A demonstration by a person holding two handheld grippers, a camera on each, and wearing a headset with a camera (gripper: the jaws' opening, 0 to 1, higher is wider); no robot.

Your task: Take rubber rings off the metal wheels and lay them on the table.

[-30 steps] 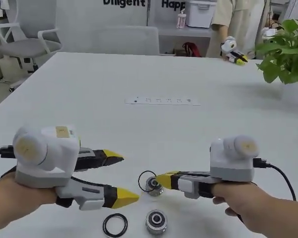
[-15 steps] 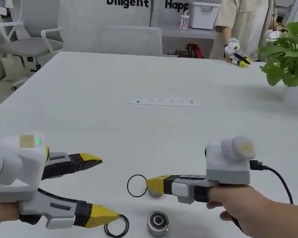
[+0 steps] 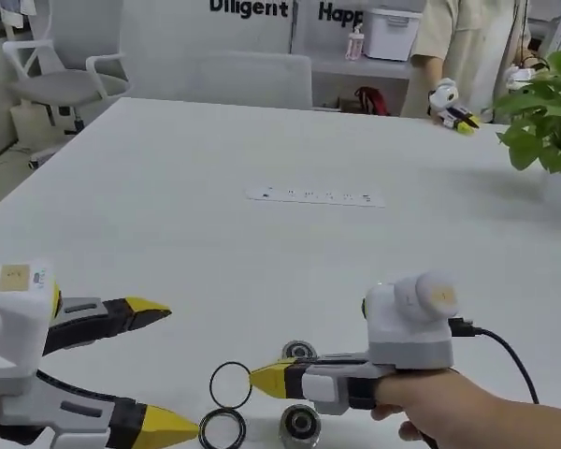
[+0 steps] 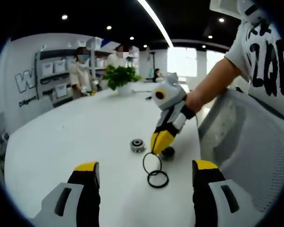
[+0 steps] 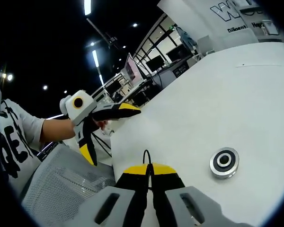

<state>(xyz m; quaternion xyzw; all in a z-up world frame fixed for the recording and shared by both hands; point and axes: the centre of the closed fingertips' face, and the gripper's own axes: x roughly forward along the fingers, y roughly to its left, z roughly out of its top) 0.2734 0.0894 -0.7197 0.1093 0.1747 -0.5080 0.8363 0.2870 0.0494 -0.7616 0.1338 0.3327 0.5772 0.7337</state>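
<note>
As I read it, the job is close to its end. The right gripper (image 3: 257, 377) has its jaws clenched on a rubber ring (image 3: 231, 384), pinched at its right edge and held clear of both wheels, low over the bench (image 3: 262, 262). I cannot tell whether its lower edge touches the surface. In the right gripper view it shows as a thin black line rising from between the closed yellow tips. A second ring (image 3: 222, 430) lies flat on the bench just nearer to me than the held one, so I count that one as done.

The far wheel (image 3: 299, 351) sits just behind the right jaws, and the near wheel (image 3: 300, 423) stands just right of the second ring. Both look like bare metal to me, though they are too small to be sure. What I judge is left is to lay the held ring down.

The left gripper (image 3: 184, 371) is at the near left with its jaws released, wide apart and empty, and its lower tip is close to the second ring. That ring and the far wheel crowd the drop spot, so I would pick open bench to the left.

A power strip (image 3: 315, 196) lies well apart, farther up the bench. A plant (image 3: 542, 131) stands at the far right, a chair (image 3: 61, 79) at the far left and a person (image 3: 458, 47) beyond the far edge. None of them is in my way.
</note>
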